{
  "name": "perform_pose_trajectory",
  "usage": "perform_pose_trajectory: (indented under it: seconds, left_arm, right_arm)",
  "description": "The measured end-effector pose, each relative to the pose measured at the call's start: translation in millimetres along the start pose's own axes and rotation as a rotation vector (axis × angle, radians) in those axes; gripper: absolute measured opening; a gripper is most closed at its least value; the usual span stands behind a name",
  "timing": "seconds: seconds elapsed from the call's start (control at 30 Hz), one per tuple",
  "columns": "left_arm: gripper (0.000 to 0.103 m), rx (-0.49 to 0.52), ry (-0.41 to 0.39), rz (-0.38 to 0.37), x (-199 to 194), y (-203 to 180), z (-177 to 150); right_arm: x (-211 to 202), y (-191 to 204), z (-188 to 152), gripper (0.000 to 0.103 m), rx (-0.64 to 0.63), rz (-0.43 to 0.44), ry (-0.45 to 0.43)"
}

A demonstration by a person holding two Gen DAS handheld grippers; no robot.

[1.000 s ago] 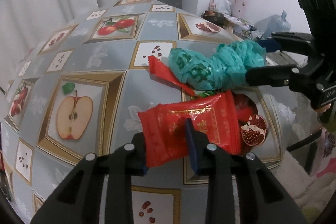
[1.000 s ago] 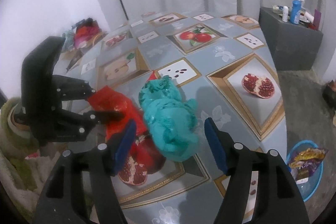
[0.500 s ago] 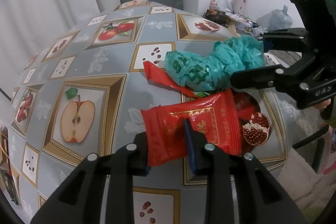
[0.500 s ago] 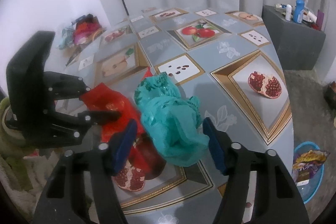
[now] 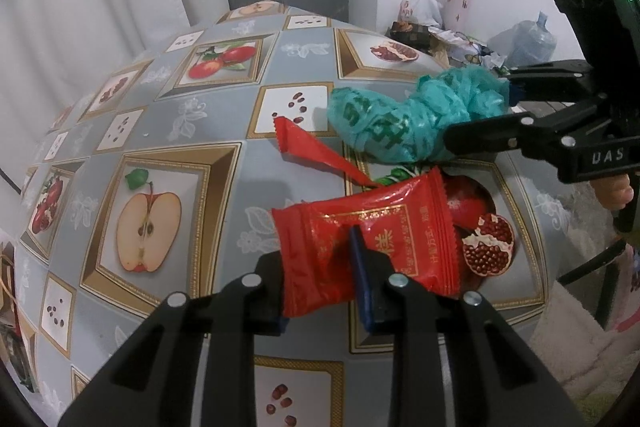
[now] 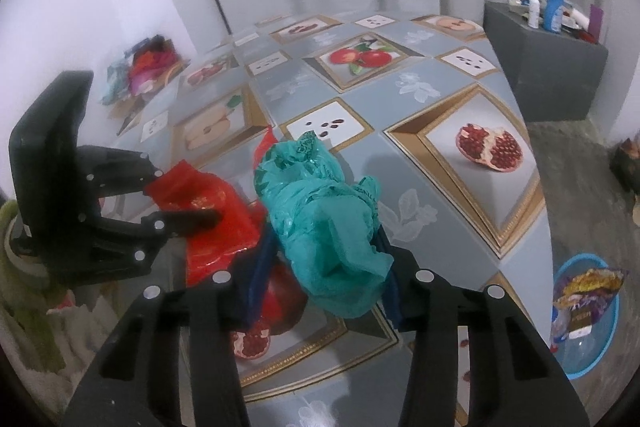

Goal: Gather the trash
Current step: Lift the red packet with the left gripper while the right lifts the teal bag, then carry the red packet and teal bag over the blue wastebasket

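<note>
My left gripper (image 5: 318, 267) is shut on a red snack wrapper (image 5: 384, 243), held just above the fruit-print tablecloth; it also shows in the right wrist view (image 6: 208, 205). My right gripper (image 6: 324, 259) is shut on a crumpled teal plastic bag (image 6: 320, 207), also seen in the left wrist view (image 5: 404, 115), where the right gripper (image 5: 480, 115) reaches in from the right. A second red wrapper strip (image 5: 312, 147) lies on the table between them.
The table (image 5: 200, 123) has a grey cloth with fruit pictures. A blue basin with wrappers (image 6: 586, 315) stands on the floor at the right. A dark cabinet with bottles (image 6: 548, 67) is behind. Clutter lies on the floor (image 5: 440, 35).
My right gripper has closed in on the teal bag and now grips it. My left gripper still holds the red wrapper, raised slightly.
</note>
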State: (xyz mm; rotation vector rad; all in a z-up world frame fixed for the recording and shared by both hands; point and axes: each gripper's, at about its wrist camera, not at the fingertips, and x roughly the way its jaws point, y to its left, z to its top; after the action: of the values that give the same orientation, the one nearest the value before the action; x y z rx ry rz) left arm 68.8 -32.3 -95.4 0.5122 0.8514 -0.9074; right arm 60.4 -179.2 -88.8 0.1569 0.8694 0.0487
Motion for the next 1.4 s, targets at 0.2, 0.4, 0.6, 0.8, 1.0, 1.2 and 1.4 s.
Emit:
perform_pose_trajectory:
  seconds: [0.2, 0.4, 0.6, 0.8, 1.0, 1.2, 1.4]
  left_arm:
    - [0.019, -0.006, -0.029, 0.009, -2, 3, -3]
    - [0.012, -0.046, -0.061, -0.011, -4, 16, -6]
    - [0.01, -0.056, -0.086, -0.027, -7, 24, -7]
    - [0.009, -0.077, -0.13, -0.041, -22, 27, -6]
    - [0.007, -0.073, -0.159, -0.042, -35, 24, 0]
    - [0.007, -0.047, -0.177, -0.033, -49, 14, 11]
    - [0.007, -0.024, -0.205, -0.051, -61, 2, 27]
  right_arm:
    - [-6, -5, -5, 0.043, 0.056, -0.022, -0.012]
    - [-13, -6, -12, 0.042, 0.122, -0.061, -0.032]
    - [-22, -6, -23, 0.042, 0.205, -0.082, -0.064]
    - [-34, -4, -31, 0.041, 0.257, -0.071, -0.099]
    - [-46, -1, -39, 0.041, 0.291, -0.053, -0.139]
    - [-63, -3, -48, 0.041, 0.323, -0.038, -0.198]
    - [-85, -7, -56, 0.041, 0.355, -0.047, -0.271]
